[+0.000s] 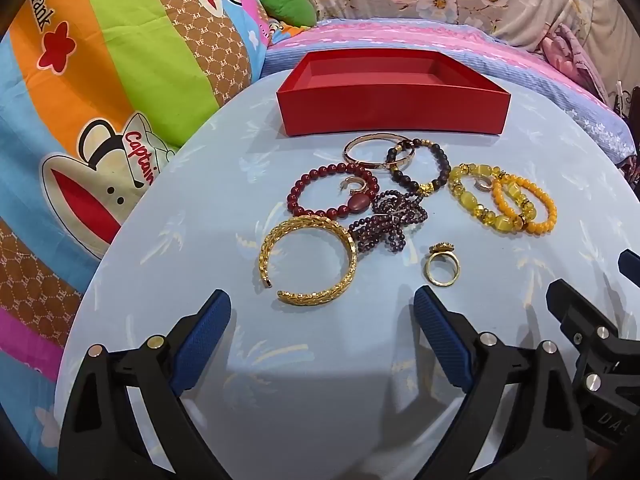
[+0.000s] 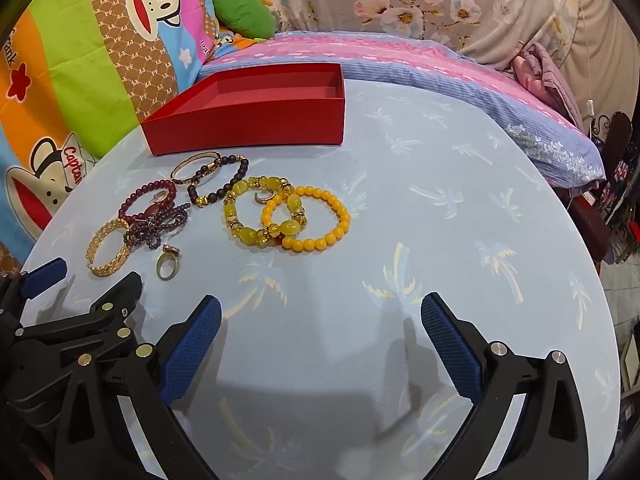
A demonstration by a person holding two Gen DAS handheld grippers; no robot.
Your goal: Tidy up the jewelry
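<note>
red box (image 1: 394, 114), gold bangle (image 1: 308, 260), palm-print blue tablecloth (image 2: 400, 200)

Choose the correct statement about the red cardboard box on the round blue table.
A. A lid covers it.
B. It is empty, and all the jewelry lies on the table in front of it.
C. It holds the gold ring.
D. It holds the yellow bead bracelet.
B: the red cardboard box stands open with a bare inside, while the gold ring and the yellow bead bracelet lie on the round blue table.
</note>
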